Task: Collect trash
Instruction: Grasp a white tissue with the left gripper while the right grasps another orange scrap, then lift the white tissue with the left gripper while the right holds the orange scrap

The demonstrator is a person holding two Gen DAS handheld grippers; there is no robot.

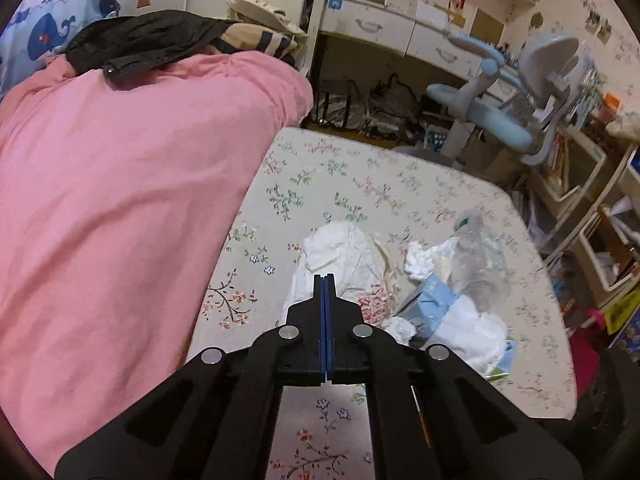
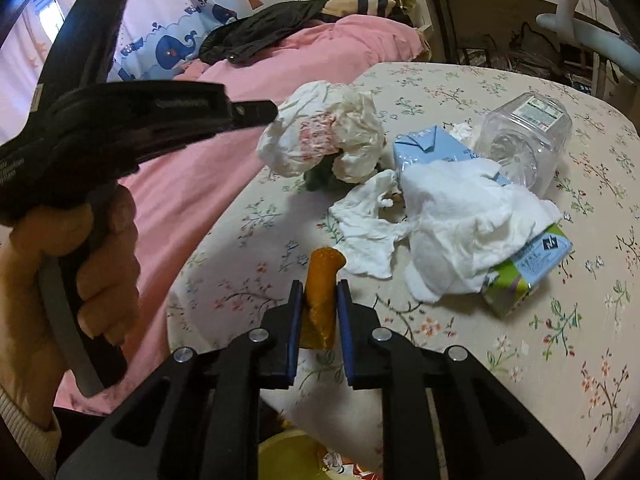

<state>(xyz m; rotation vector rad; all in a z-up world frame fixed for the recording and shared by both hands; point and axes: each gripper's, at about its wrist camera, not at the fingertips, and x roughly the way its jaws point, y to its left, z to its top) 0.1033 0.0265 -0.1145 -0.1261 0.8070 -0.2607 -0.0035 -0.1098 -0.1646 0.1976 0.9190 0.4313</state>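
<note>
My right gripper (image 2: 319, 286) is shut on an orange peel (image 2: 319, 280) and holds it above the bed's near edge. My left gripper (image 1: 324, 278) is shut and empty, hovering above the trash pile; it also shows in the right wrist view (image 2: 256, 114), held by a hand. The pile on the floral sheet (image 2: 500, 340) holds a crumpled paper wad (image 2: 320, 132), white tissues (image 2: 452, 216), a blue carton (image 2: 432, 146), a green-blue carton (image 2: 528, 268) and a clear plastic jar (image 2: 528, 136). In the left wrist view the wad (image 1: 344, 256), blue carton (image 1: 430, 300) and jar (image 1: 476, 248) show.
A pink duvet (image 1: 120, 200) fills the bed's left side with a black jacket (image 1: 140, 44) on it. A desk chair (image 1: 520, 92) and shelves (image 1: 592, 208) stand beyond the bed. A yellow bin (image 2: 292, 458) shows below my right gripper.
</note>
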